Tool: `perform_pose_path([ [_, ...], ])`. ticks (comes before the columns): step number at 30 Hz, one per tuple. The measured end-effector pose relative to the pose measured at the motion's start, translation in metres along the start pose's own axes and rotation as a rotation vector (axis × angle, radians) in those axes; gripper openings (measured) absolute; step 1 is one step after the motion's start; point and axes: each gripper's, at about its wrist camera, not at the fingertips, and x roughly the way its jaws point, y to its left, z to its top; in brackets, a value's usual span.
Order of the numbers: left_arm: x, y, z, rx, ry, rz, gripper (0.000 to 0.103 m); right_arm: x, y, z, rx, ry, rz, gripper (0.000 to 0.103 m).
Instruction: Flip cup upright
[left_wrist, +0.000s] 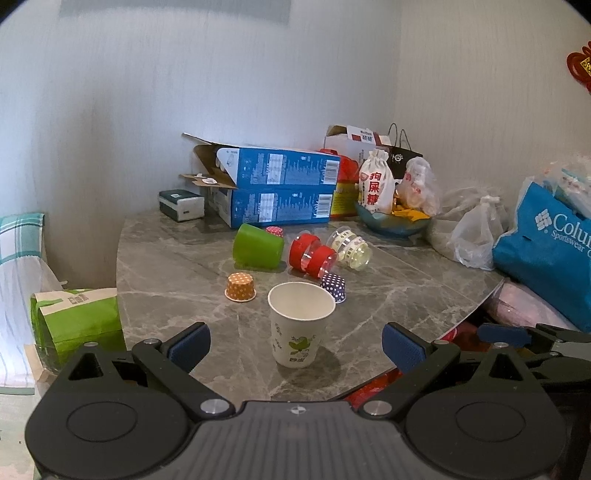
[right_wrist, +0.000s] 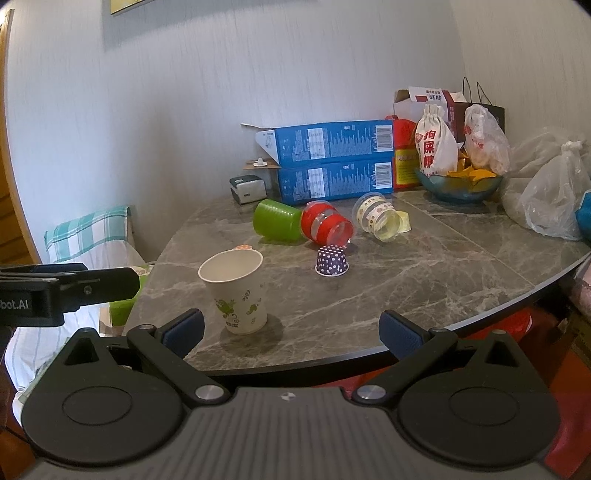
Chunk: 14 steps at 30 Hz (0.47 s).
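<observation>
A: Quick count. What's on your table (left_wrist: 406, 295)?

B: One paper cup (left_wrist: 300, 322), upright near the front edge, mouth up, nothing inside it. It sits in front of your left gripper (left_wrist: 295, 347), between the finger lines but touching neither pad.

A: Jaws?

B: Both spread wide and holding nothing. Your right gripper (right_wrist: 291, 328) has the cup just ahead of its left finger.

A: Other cups?

B: One green cup (left_wrist: 257, 245) lying on its side. One red-banded clear cup (left_wrist: 313, 254) tipped over beside it, and one pale patterned clear cup (left_wrist: 351, 248) also tipped; can't tell if anything's in those. Three small dotted cupcake cups: orange (left_wrist: 240, 287) and purple (left_wrist: 333, 287) mouth down, a red one (left_wrist: 274, 231) behind the green cup.

A: Boxes?

B: Two blue boxes (left_wrist: 280, 188) stacked at the wall, top one's flap open. One blue bowl (right_wrist: 460, 186) holding yellow snacks, a white drawstring pouch (right_wrist: 434, 147) and a plastic bag (right_wrist: 484, 138).
</observation>
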Motion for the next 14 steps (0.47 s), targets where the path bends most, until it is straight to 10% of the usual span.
perform_pose_path([
  [14, 0.012, 0.006, -0.002, -0.004, -0.005, -0.006, 0.101, 0.011, -0.003, 0.0, 0.002, 0.024, -0.012, 0.102],
])
